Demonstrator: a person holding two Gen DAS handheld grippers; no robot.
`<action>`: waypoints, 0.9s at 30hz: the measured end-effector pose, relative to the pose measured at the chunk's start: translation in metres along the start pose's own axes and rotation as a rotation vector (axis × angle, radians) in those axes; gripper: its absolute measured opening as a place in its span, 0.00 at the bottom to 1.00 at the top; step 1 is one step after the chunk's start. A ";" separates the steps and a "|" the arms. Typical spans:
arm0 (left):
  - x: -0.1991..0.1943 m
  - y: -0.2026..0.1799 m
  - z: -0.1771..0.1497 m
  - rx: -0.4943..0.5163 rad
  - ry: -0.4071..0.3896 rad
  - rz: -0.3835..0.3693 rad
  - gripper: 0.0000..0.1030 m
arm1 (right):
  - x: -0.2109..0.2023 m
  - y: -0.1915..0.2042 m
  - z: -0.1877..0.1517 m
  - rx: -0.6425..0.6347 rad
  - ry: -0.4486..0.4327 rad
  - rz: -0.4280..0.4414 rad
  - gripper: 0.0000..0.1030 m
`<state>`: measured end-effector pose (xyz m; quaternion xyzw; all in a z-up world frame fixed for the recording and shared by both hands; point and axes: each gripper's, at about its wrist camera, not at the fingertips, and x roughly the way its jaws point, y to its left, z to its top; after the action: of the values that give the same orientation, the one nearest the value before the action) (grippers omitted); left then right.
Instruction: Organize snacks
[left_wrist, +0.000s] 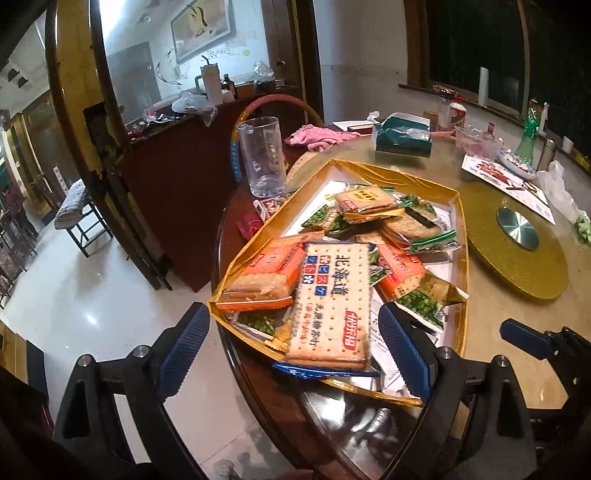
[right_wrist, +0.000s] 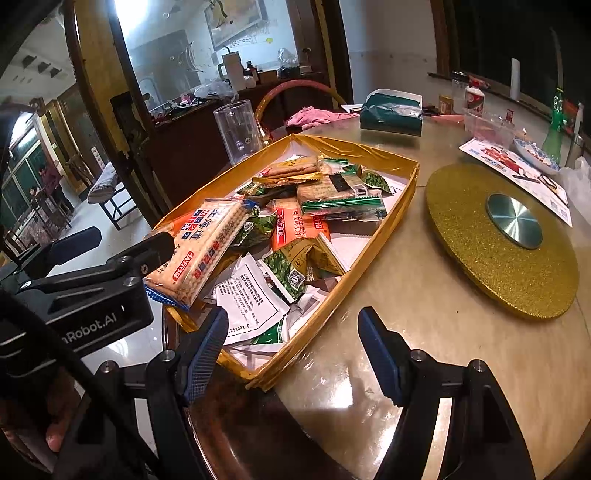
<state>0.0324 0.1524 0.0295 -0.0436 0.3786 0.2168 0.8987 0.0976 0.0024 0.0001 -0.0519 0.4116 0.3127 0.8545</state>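
- The blue-edged cracker pack at the near end of the gold tray bears large Chinese characters 北海道, with smaller Chinese print beside them too small to read surely; a red brand patch sits near its lower end, its letters unclear
- The body of the left tool, in the right wrist view, carries white lettering ending "nRobot.AI"; its start is hidden
- A white sachet in the tray shows "4251001 F" along its edge; the block of fine print above it is too small to read
- The clear cup has a small round mark that seems to read "40"
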 end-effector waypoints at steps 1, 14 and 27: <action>-0.001 -0.001 0.000 0.001 -0.002 0.002 0.90 | 0.000 0.000 0.000 0.000 0.000 -0.001 0.71; 0.001 0.001 0.000 -0.008 0.004 0.021 0.90 | -0.002 0.002 -0.001 0.000 -0.001 -0.015 0.71; 0.000 0.002 -0.001 -0.006 0.003 0.025 0.90 | -0.002 0.002 -0.001 -0.003 0.002 -0.016 0.71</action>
<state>0.0306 0.1536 0.0290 -0.0419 0.3800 0.2292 0.8952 0.0945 0.0027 0.0009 -0.0567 0.4116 0.3063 0.8565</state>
